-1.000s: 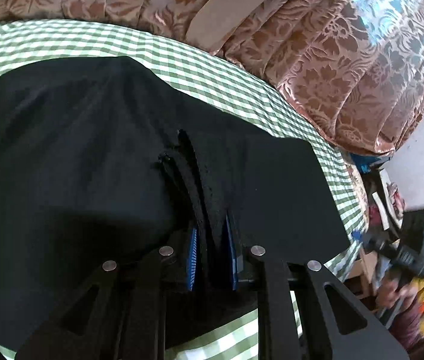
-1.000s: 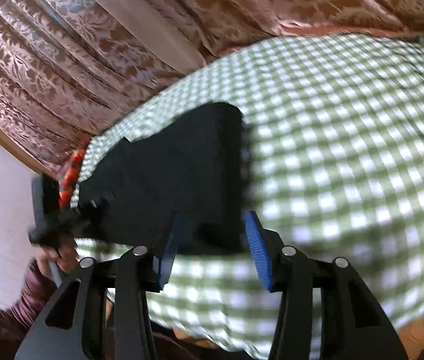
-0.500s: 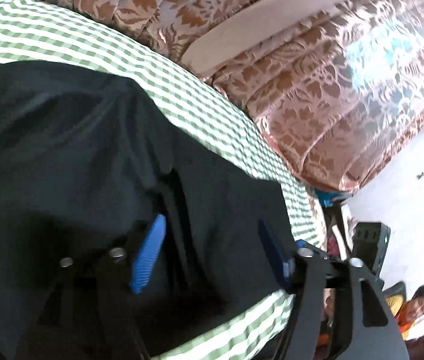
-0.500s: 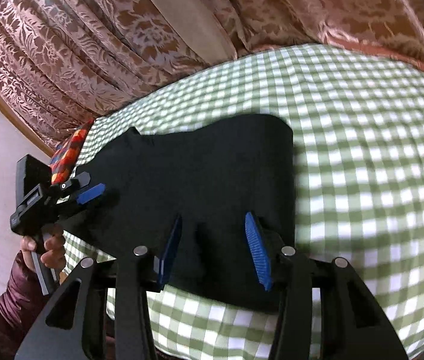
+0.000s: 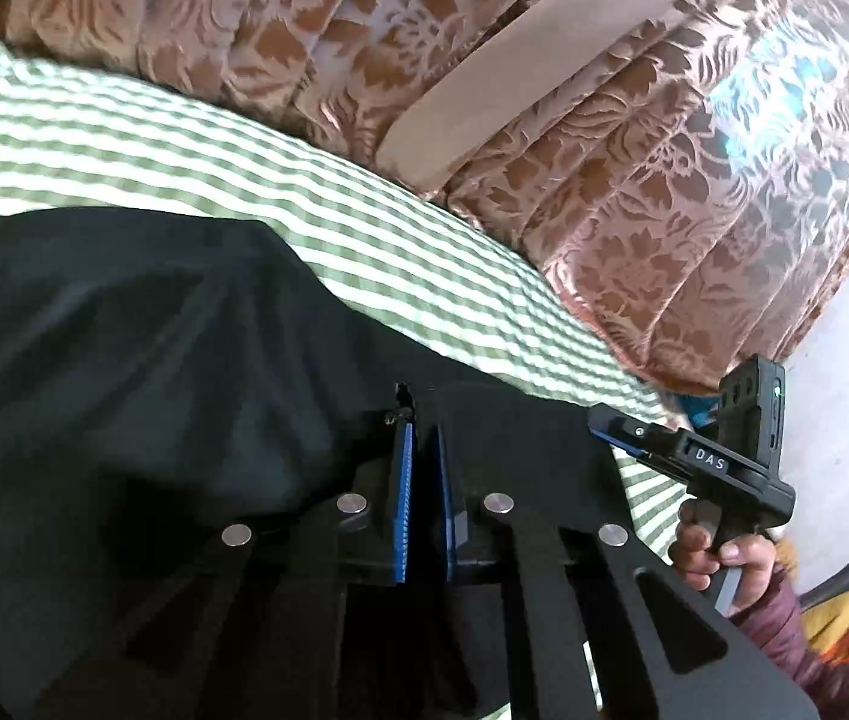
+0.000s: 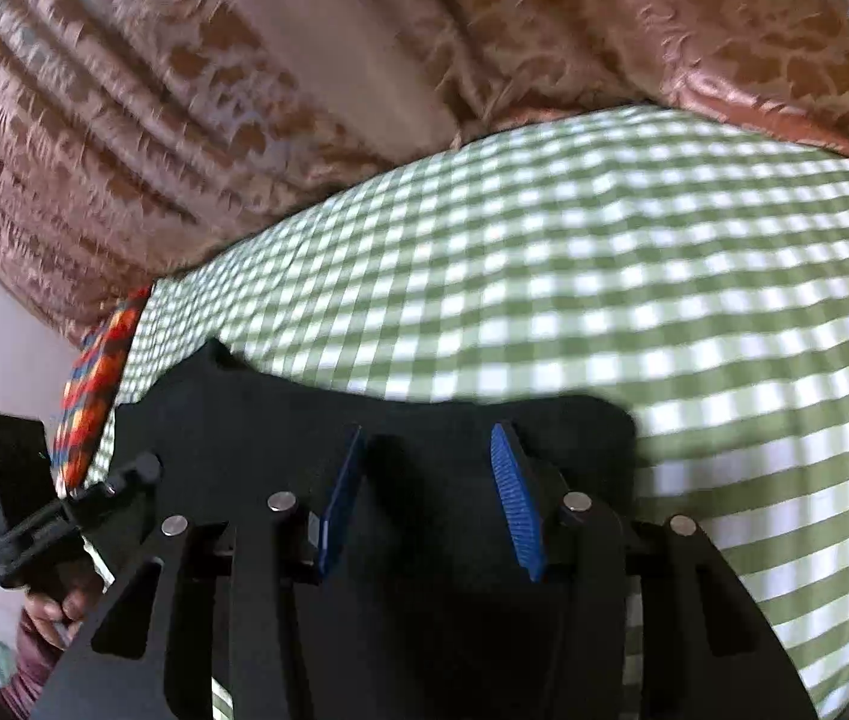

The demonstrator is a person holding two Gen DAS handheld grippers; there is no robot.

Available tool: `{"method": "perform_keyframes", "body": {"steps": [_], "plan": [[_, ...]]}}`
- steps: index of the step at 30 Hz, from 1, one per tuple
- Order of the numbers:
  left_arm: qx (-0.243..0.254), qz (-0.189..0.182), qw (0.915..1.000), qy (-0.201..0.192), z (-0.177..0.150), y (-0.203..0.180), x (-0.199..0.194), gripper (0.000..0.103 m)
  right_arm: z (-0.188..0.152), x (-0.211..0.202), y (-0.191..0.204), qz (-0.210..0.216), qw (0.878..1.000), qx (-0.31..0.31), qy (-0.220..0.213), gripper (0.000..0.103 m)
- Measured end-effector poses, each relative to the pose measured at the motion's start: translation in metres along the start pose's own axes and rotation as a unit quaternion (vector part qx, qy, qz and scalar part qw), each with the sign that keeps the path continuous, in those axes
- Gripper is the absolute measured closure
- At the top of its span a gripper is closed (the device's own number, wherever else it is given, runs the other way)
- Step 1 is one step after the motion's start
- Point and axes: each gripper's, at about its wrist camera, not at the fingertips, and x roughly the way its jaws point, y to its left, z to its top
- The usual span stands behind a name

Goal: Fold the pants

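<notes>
left fingers [image 5: 403,468] stood nearly pressed together, blue pads almost meeting on a ridge of black cloth; grip looked like a pinch on the near edge of the pants [image 5: 124,372], likely to pin or lift that edge for the fold

right fingers [image 6: 514,498] stood partly apart, hovering over the other end of the pants; cloth lay below and between the pads, but whether they touched it could not be told; no grip there, probably lining up for a hold on that corner

pants lay spread flat and dark across the green checked cloth [image 6: 634,276] on the bench, near its front edge

patterned brown curtain [image 5: 634,192] hung behind; a hand [image 5: 718,552] held the right tool's handle
</notes>
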Motion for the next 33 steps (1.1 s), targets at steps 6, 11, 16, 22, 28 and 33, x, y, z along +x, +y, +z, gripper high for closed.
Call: {"method": "perform_keyframes", "body": {"steps": [6,11,16,22,28,33], "plan": [[-0.033,0.037,0.9986,0.018,-0.02,0.029,0.003,0.096,-0.021,0.017,0.002,-0.018,0.999,-0.029,-0.023,0.057],[-0.072,-0.011,0.9974,-0.005,-0.03,0.044,-0.037,0.096,-0.022,0.015,0.001,-0.013,0.999,-0.027,-0.028,0.057],[-0.054,-0.063,0.9965,0.0,-0.041,0.021,-0.059,0.095,-0.022,0.01,0.01,-0.023,0.999,-0.031,-0.028,0.048],[-0.05,-0.069,0.9955,0.041,-0.055,-0.001,-0.032,0.069,-0.023,-0.014,0.027,0.0,0.999,-0.031,-0.033,0.046],[0.021,0.023,0.9992,0.027,-0.068,-0.02,-0.034,0.101,-0.05,-0.028,0.042,0.026,0.998,-0.052,-0.022,0.046],[0.044,0.086,0.9946,0.037,-0.082,-0.008,-0.019,0.101,-0.073,0.001,0.043,-0.008,0.996,-0.087,-0.002,0.045]]}}
